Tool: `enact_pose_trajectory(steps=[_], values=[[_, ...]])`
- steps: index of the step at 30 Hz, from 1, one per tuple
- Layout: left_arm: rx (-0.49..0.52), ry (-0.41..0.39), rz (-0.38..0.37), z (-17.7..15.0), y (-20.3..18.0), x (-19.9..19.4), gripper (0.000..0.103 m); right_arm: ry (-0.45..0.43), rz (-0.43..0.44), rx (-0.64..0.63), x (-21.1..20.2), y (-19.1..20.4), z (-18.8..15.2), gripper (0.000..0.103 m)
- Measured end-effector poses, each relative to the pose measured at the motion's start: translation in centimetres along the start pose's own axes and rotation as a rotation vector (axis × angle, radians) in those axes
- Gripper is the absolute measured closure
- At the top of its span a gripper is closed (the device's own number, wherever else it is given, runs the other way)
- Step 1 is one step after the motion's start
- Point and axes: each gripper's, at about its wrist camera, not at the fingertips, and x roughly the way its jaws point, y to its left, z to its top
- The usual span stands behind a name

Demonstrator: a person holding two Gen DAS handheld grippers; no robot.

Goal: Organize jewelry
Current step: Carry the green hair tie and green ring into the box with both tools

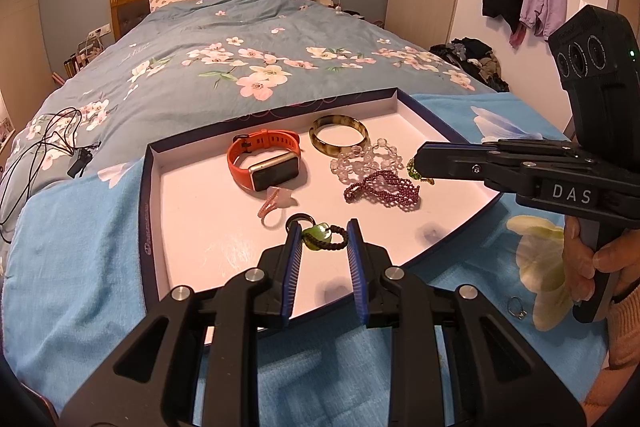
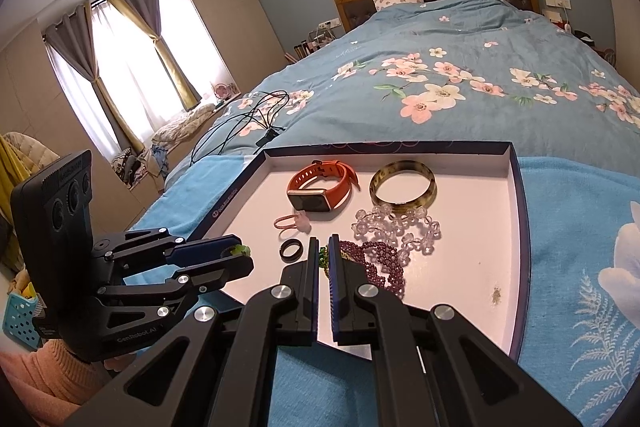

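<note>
While low over the white tray [image 1: 192, 227], spread wide on the left gripper [image 1: 323, 227], with the green stone pendant [image 1: 316, 239] and its black cord between the pads; hard to tell if gripped or only touched. Pressed nearly together on the right gripper [image 2: 323, 241], pinching the green beads [image 2: 323, 255] just beside the purple beads [image 2: 376, 259]. Also lying in the tray: orange watch [image 1: 264, 163], brown bangle [image 1: 338, 149], clear beads [image 1: 372, 157], pink ring [image 1: 276, 205], black ring [image 1: 300, 215]. Outside the tray, on the blue blanket [image 1: 80, 247], a small silver ring [image 1: 516, 307].

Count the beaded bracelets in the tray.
3: clear beads beside the bangle, purple beads nearer the camera, green beads at the right gripper tips, partly hidden.
</note>
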Motion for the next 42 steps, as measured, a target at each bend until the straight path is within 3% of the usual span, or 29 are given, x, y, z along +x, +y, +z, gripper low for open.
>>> enact_pose_trajectory(steps=[42], values=[[-0.034,0.077,0.020,-0.2,0.9,2.9,0.080,0.067,-0.031,0.026,2.9,-0.6,0.0,0.100]])
